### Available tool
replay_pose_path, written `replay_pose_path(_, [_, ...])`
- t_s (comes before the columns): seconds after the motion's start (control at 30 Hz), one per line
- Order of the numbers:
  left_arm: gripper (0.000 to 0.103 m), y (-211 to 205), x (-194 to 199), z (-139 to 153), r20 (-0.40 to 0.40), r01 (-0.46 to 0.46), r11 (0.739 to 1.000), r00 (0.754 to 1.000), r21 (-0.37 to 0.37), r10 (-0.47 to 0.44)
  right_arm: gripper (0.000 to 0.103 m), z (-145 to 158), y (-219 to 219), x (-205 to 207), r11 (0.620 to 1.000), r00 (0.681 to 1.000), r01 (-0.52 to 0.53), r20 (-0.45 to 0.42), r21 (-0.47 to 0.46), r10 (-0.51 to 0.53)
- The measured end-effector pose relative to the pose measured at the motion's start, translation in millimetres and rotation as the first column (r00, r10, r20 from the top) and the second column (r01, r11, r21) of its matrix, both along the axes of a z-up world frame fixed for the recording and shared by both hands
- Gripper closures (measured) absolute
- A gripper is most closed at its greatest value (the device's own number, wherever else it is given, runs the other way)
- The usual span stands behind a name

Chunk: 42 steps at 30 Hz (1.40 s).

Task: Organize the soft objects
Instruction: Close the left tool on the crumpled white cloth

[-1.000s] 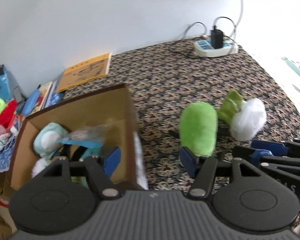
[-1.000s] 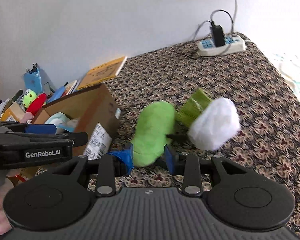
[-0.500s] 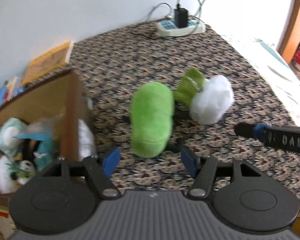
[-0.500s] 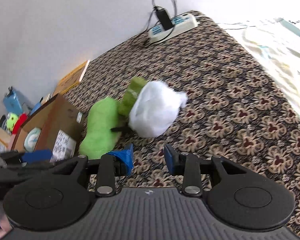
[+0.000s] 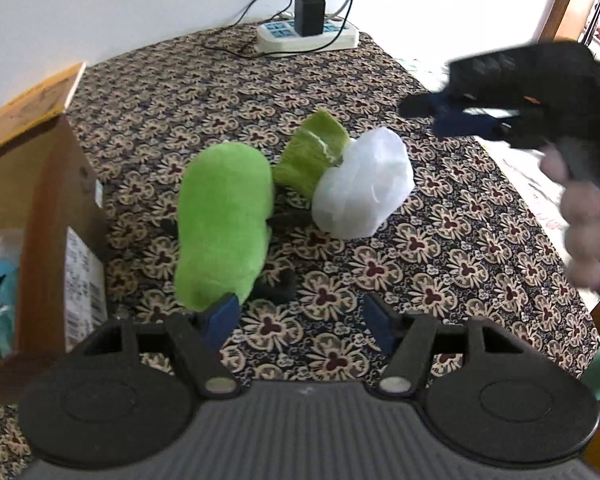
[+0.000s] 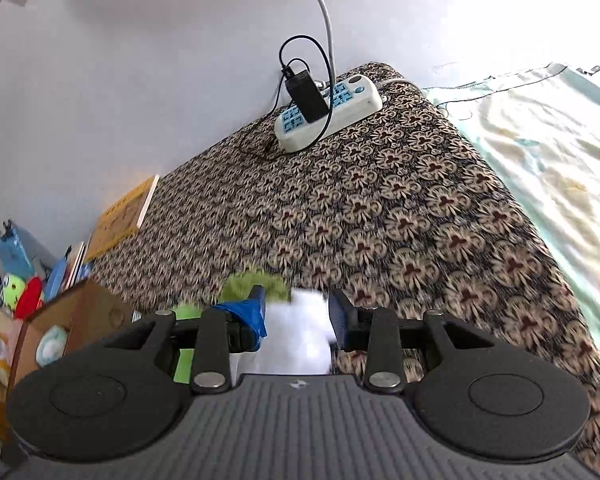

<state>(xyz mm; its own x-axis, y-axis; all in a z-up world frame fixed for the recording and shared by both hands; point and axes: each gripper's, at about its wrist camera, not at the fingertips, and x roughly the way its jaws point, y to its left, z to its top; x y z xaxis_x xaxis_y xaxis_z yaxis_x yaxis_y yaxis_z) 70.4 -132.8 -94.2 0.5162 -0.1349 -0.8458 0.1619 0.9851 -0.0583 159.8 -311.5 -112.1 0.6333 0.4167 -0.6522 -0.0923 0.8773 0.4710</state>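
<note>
Grippers first: my left gripper has its jaws apart with nothing between them, green plush just ahead by its left finger. My right gripper is parted too, white fluffy toy below between the fingers, can't tell if touching. Cardboard box sits left.

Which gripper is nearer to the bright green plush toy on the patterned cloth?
Left. The left gripper hovers open at the green plush toy's near end, one pad beside it. The right gripper is beyond the white bag.
</note>
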Motion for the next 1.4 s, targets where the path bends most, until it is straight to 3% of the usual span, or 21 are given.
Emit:
replay_pose_path(0.2, [0.037,-4,1,-2,0.016,0.033,0.999,0.999,0.002,-0.033,0.085,-31,9,27,0.999,0.994,-0.017,-0.103,0.027,0.019])
replay_pose_path(0.63, [0.036,-37,20,-24,0.017,0.241,0.970,0.970,-0.022,-0.241,0.086,-49,-5,-15,0.982,0.974,-0.162,-0.144,0.092,0.175])
replay_pose_path(0.93, [0.036,-56,45,-34,0.055,0.294,0.956,0.954,0.014,-0.295,0.086,-67,-27,-30,0.980,0.970,-0.106,-0.201,0.171,0.139])
replay_pose_path(1.1, [0.040,-70,50,-41,0.063,0.323,0.945,0.944,0.046,-0.325,0.086,-71,-24,-29,0.984,0.973,-0.103,-0.193,0.143,0.129])
replay_pose_path(1.4, [0.059,-59,37,-33,0.063,0.290,0.957,0.955,-0.024,-0.288,0.094,-56,0,-45,0.978,0.975,-0.210,-0.079,-0.012,0.208])
